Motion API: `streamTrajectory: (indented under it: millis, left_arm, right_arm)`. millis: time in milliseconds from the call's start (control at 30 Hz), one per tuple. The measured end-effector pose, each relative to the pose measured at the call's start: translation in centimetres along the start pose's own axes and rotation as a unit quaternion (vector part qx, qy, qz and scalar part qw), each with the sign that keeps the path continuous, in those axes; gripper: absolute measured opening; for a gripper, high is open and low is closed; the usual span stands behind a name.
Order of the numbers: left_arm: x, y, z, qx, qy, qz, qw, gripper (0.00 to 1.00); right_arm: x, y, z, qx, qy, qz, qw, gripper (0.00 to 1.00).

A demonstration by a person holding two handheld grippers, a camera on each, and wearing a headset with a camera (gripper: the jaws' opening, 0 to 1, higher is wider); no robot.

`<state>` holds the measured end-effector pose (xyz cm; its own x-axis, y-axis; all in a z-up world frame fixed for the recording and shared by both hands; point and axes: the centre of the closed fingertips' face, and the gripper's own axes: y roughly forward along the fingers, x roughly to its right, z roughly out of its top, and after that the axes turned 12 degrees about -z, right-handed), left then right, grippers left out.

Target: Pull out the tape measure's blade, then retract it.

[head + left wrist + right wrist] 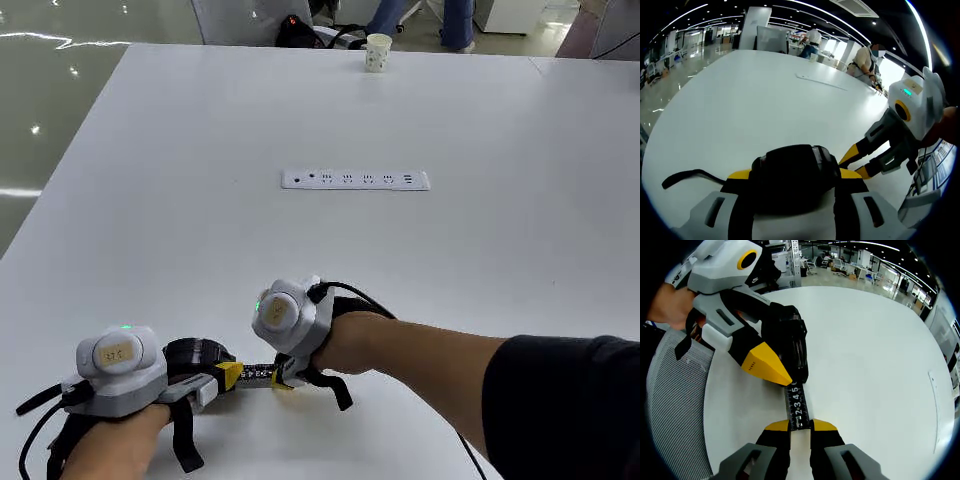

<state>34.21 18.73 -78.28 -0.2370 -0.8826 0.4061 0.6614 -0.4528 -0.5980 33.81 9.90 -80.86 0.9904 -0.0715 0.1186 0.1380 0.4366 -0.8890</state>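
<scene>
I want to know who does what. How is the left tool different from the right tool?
The left tool grips the fat black case, while the right tool pinches the thin blade near its end. The left tool's jaws stand wide apart around the case; the right tool's jaws are almost together. Both have yellow tips, and both are shut on part of the same tape measure.

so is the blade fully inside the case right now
No, a short stretch of numbered blade runs out of the case to the right gripper, whose jaws pinch its end.
</scene>
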Motion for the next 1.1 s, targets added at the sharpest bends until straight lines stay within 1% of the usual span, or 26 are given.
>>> streamTrajectory:
  millis: [333, 667, 1100]
  left_arm:
    - [-0.1, 0.1, 0.0, 0.002, 0.001, 0.000, 1.0000, 0.59]
    - [-0.1, 0.1, 0.0, 0.001, -0.001, -0.001, 1.0000, 0.59]
    - [-0.2, 0.1, 0.0, 0.000, -0.005, -0.003, 1.0000, 0.59]
  right_arm:
    - [-0.1, 0.0, 0.3, 0.001, 0.000, 0.001, 1.0000, 0.11]
    - [-0.2, 0.4, 0.7, 0.008, 0.003, 0.004, 1.0000, 0.11]
    - [-0.3, 0.5, 1.1, 0.013, 0.000, 0.005, 0.9999, 0.11]
